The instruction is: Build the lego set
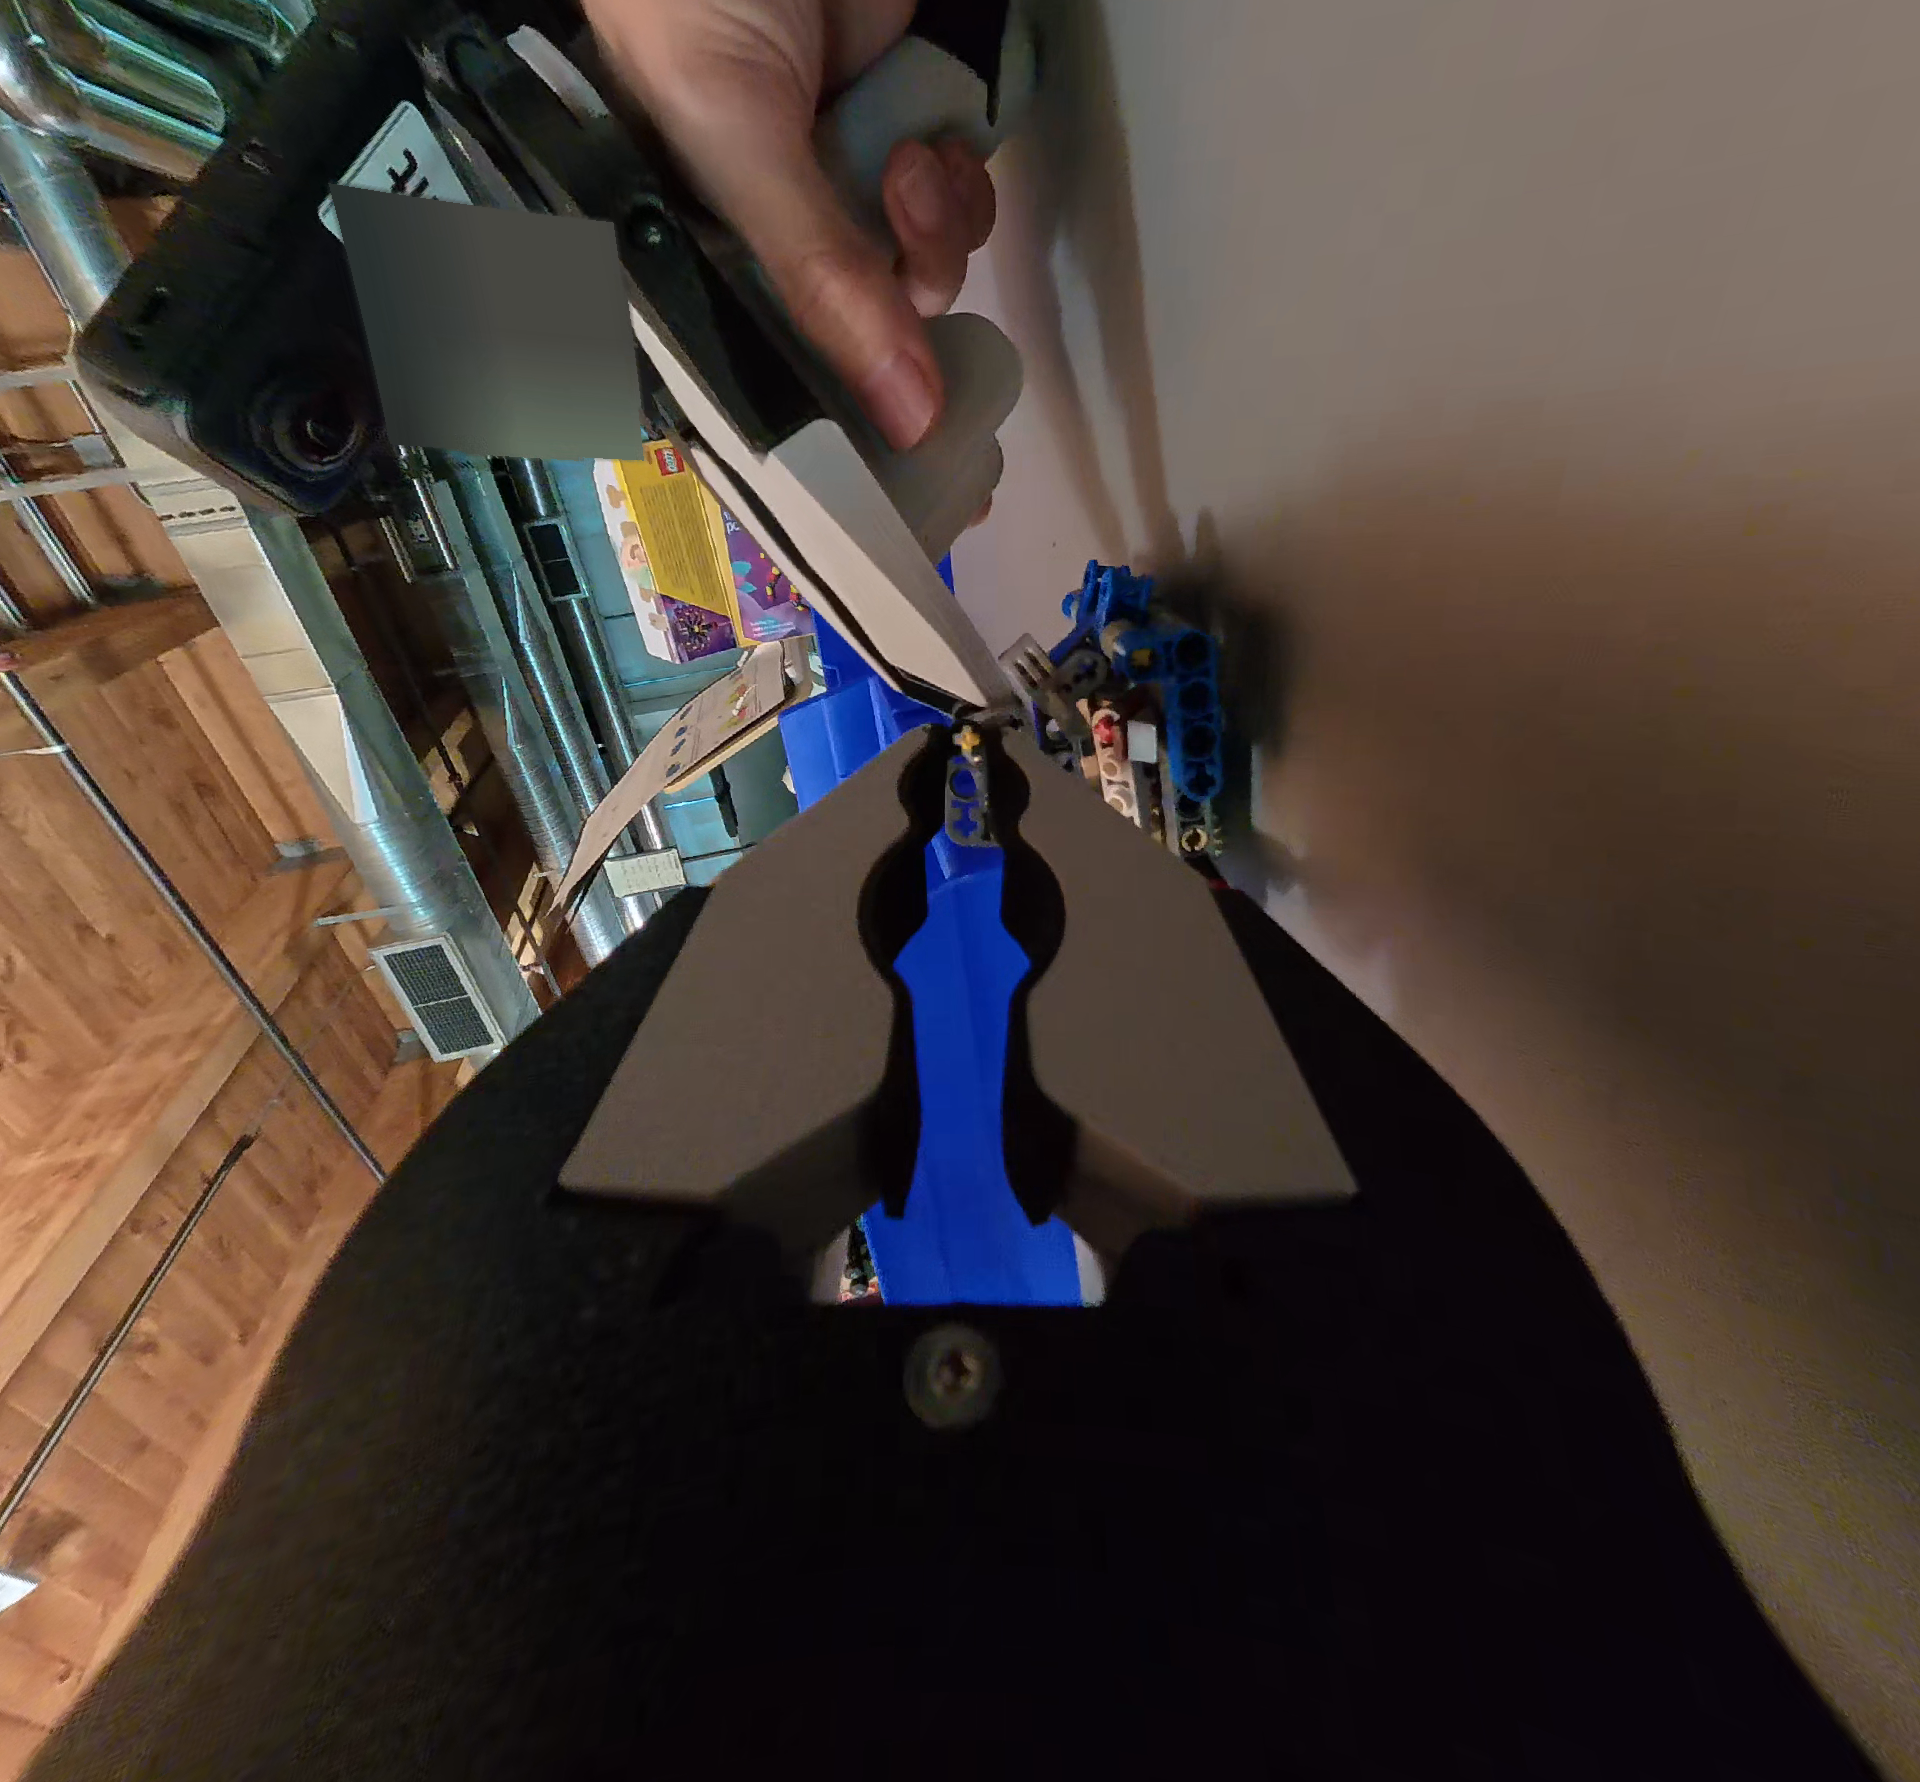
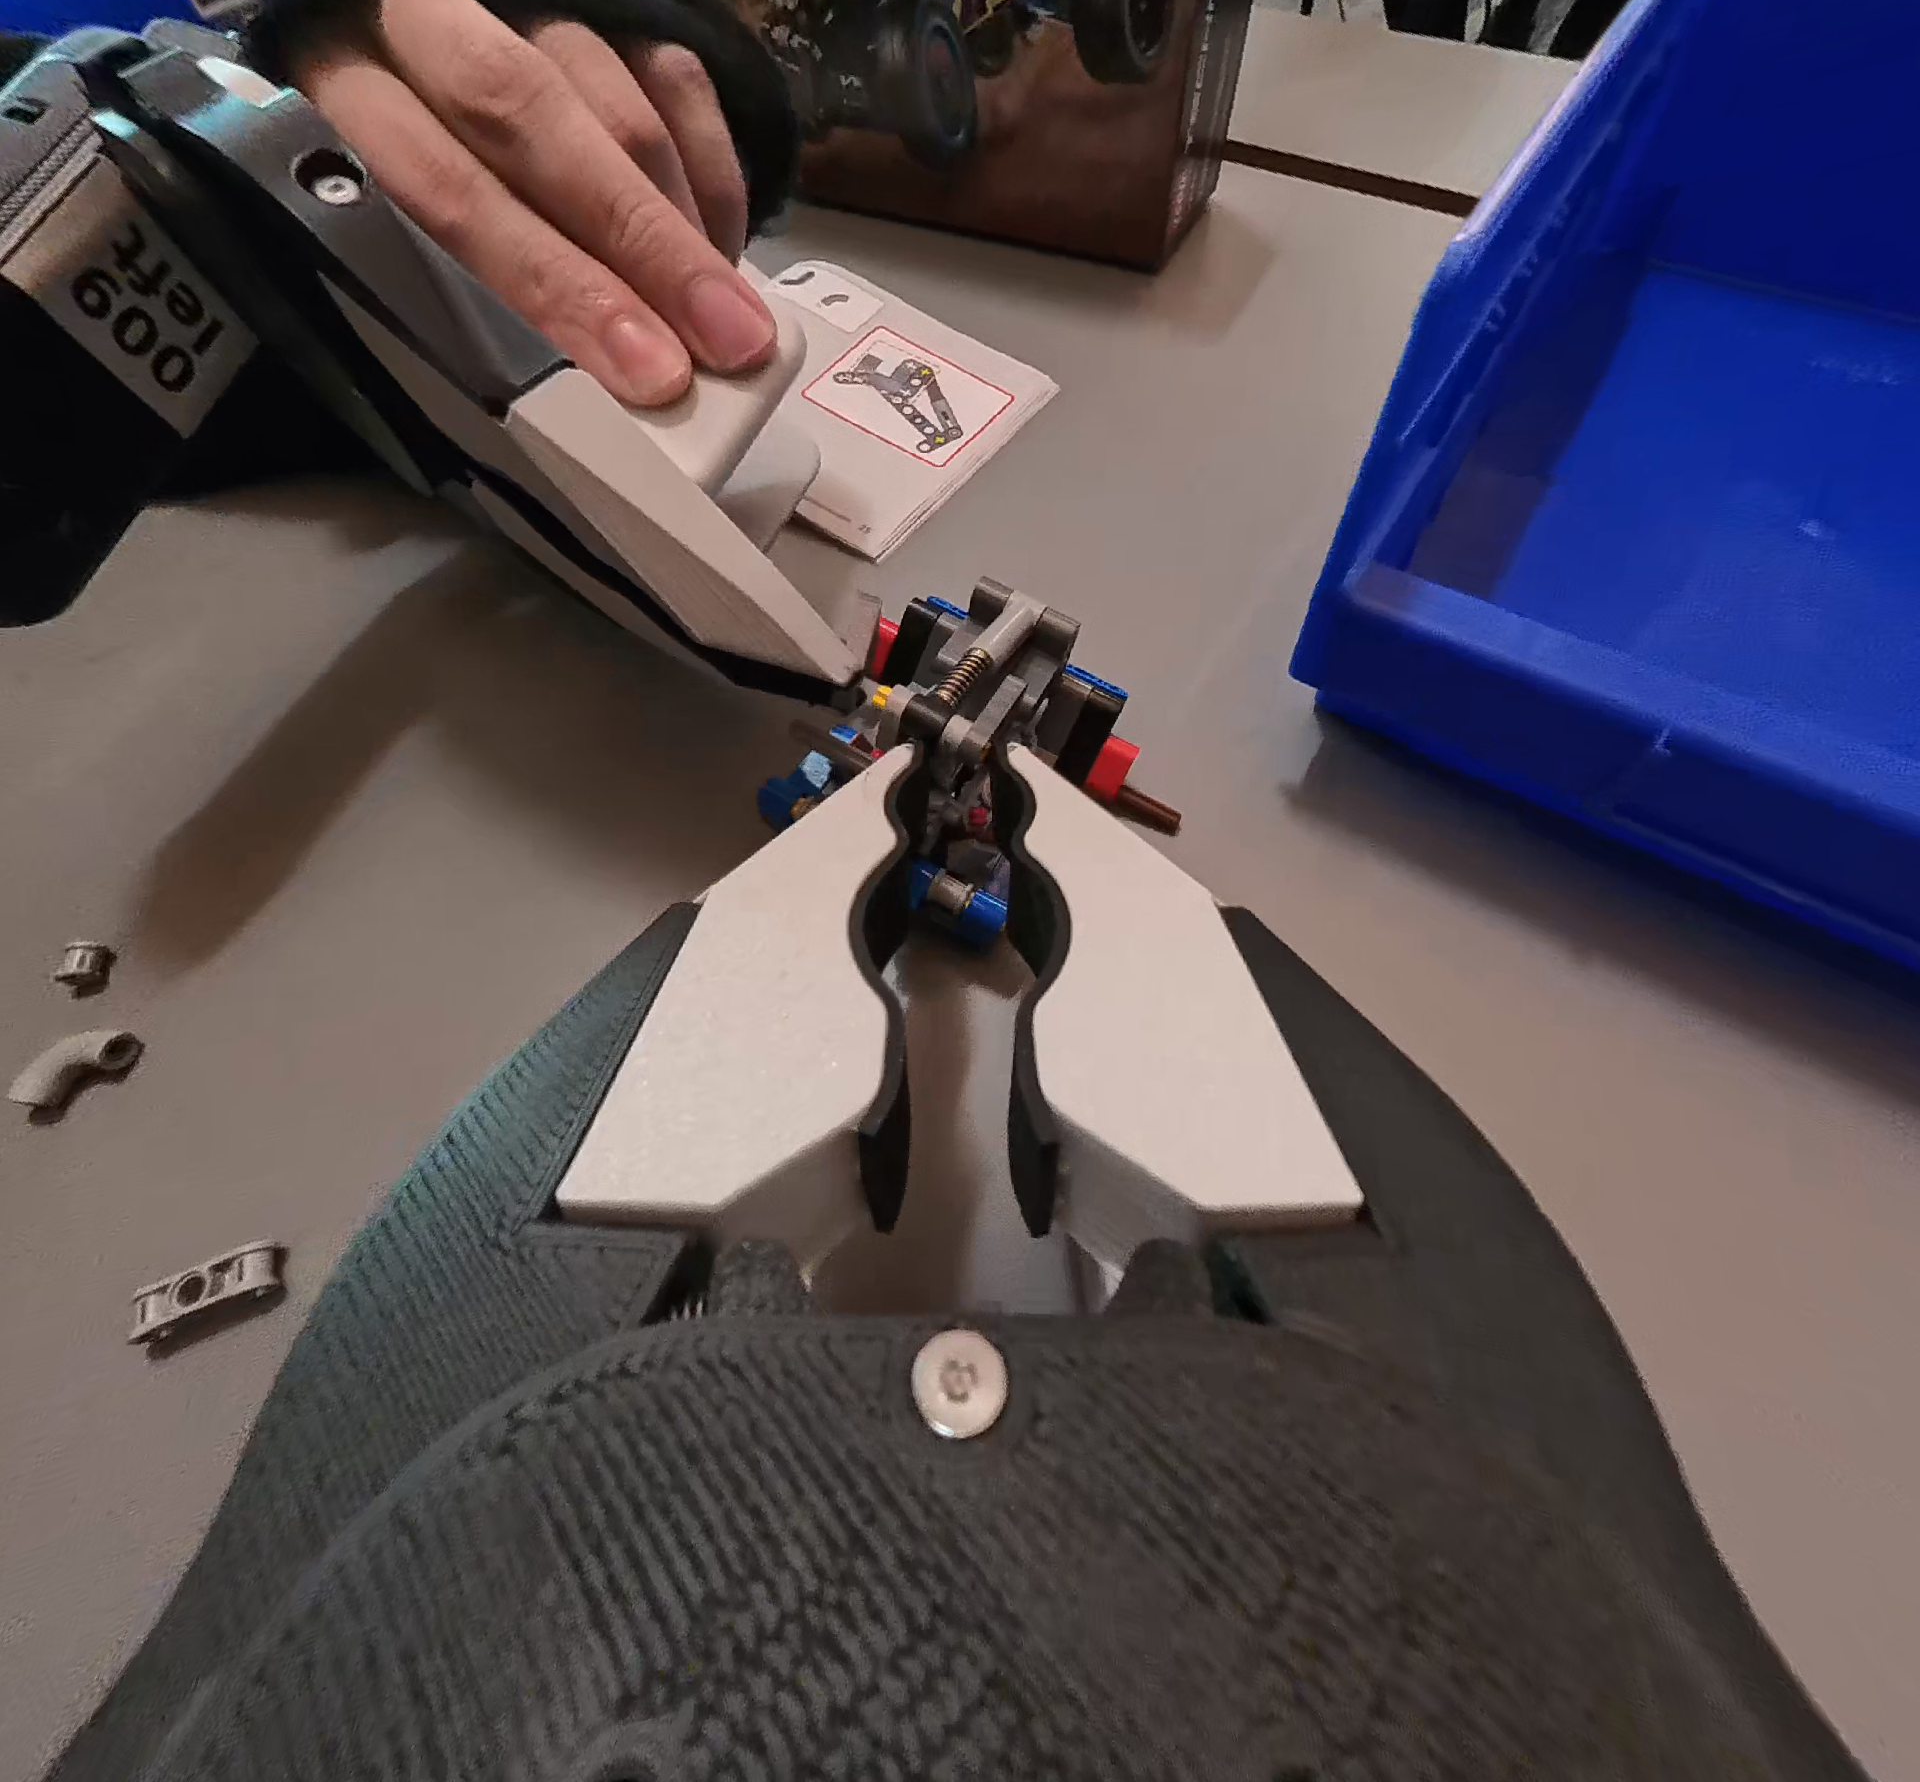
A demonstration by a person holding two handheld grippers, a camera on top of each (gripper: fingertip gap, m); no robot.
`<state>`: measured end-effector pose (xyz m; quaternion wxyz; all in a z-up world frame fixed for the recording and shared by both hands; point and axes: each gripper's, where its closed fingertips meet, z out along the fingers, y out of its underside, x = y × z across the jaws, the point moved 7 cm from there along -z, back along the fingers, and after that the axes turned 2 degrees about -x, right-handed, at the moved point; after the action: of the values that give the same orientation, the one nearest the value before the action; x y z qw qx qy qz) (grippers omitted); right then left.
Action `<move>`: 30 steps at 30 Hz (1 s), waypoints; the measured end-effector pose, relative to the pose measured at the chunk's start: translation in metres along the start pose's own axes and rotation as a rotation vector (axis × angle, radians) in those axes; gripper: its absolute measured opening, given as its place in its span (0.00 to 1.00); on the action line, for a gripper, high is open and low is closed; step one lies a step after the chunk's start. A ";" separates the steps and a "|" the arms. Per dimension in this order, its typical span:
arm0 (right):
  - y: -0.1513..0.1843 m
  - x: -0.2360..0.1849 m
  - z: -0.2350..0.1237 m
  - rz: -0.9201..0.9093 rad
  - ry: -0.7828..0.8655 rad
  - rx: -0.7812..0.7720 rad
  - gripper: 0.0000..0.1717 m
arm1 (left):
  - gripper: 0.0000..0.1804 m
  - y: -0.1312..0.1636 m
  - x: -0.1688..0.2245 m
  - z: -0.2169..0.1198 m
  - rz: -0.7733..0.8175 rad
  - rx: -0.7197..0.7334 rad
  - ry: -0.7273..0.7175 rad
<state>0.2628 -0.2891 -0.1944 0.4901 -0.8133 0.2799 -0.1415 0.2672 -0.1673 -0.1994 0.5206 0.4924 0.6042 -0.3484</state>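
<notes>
Brick model (image 2: 997, 693) on grey table (image 2: 1351, 1005), blue bin (image 2: 1662, 485) beside

Glossy blue plastic bin (image 2: 1621, 527)

A large blue bin (image 2: 1507, 693) stands on the grey table (image 2: 1351, 1057). Left of the bin, an open instruction booklet (image 2: 935, 402) lies flat. Beyond the booklet, level with the bin's far end, a dark cardboard box (image 2: 987, 70) with a picture of a wheeled vehicle stands upright. Far left of the bin, well apart from it, three small loose grey pieces (image 2: 85, 963) (image 2: 73, 1067) (image 2: 206, 1301) lie on the table. A yellow-and-purple box (image 1: 696, 558) shows behind the bin, with silver ducts (image 1: 416, 797) beyond.
</notes>
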 end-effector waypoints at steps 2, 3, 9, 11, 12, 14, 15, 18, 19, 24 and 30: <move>0.000 0.000 0.000 0.002 -0.022 0.002 0.04 | 0.02 0.002 0.001 0.000 -0.011 0.008 -0.012; 0.000 0.000 0.001 0.010 -0.030 0.001 0.04 | 0.02 0.003 0.002 0.000 -0.017 0.015 -0.019; -0.001 0.004 0.004 0.035 -0.055 -0.009 0.04 | 0.02 0.003 0.006 0.003 -0.038 0.028 -0.024; -0.001 0.004 0.004 0.034 -0.053 -0.011 0.04 | 0.02 0.002 0.006 0.003 -0.051 0.026 -0.024; -0.001 0.004 0.004 0.034 -0.053 -0.010 0.04 | 0.02 0.002 0.006 0.003 -0.052 0.023 -0.027; -0.001 0.005 0.004 0.040 -0.050 -0.009 0.04 | 0.02 0.003 0.006 0.004 -0.039 0.013 -0.031; -0.001 0.005 0.004 0.040 -0.050 -0.009 0.04 | 0.02 0.004 0.006 0.003 -0.041 0.012 -0.032; -0.001 0.005 0.004 0.036 -0.043 -0.011 0.04 | 0.02 0.004 0.006 0.004 -0.057 0.009 -0.026; -0.001 0.005 0.004 0.036 -0.042 -0.010 0.04 | 0.02 0.005 0.006 0.003 -0.058 0.008 -0.026; -0.001 0.005 0.004 0.032 -0.032 -0.014 0.04 | 0.02 0.007 0.006 0.004 -0.070 0.004 -0.020; 0.000 0.006 0.005 0.047 -0.023 -0.018 0.04 | 0.02 0.007 0.007 0.004 -0.093 -0.019 -0.004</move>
<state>0.2701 -0.2887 -0.1967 0.4891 -0.8124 0.2947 -0.1180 0.2755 -0.1678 -0.2060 0.5099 0.4581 0.6286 -0.3675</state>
